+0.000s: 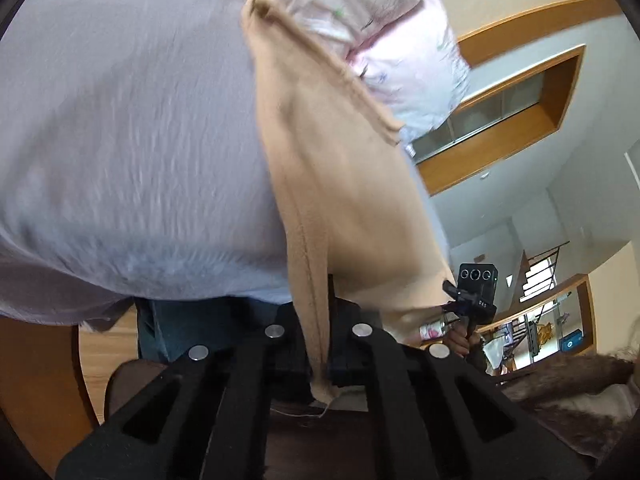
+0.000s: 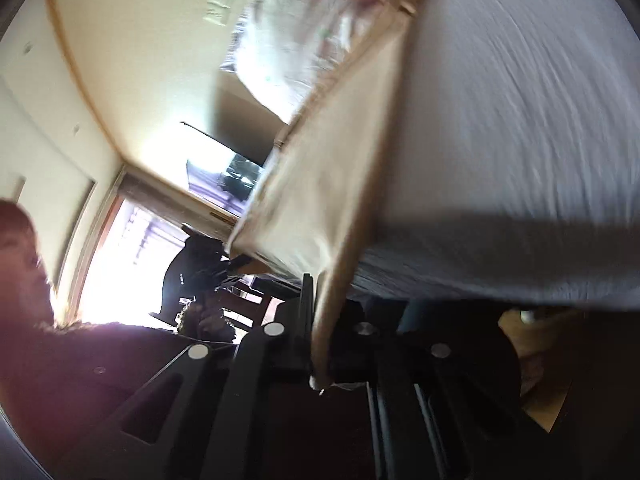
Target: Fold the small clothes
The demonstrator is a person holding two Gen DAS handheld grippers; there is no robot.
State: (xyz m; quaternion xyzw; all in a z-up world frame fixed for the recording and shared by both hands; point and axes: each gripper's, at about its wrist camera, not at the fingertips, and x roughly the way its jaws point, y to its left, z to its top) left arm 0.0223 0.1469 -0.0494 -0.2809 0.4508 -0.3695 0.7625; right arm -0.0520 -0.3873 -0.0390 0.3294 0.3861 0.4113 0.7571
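A beige garment (image 1: 332, 168) hangs stretched in the air between both grippers. My left gripper (image 1: 320, 344) is shut on one edge of it, with a corner poking out below the jaws. My right gripper (image 2: 320, 340) is shut on the other edge (image 2: 320, 184). In the left wrist view the right gripper (image 1: 472, 292) shows at the garment's far corner. In the right wrist view the left gripper (image 2: 208, 264) shows dark against the window. The frames are blurred by motion.
A pale lilac sheet (image 1: 132, 132) fills much of both views, also in the right wrist view (image 2: 520, 140). A pink-white patterned cloth (image 1: 392, 32) lies beyond it. A person's face (image 2: 20, 256) is at the left. A wooden frame (image 1: 36, 376) is at lower left.
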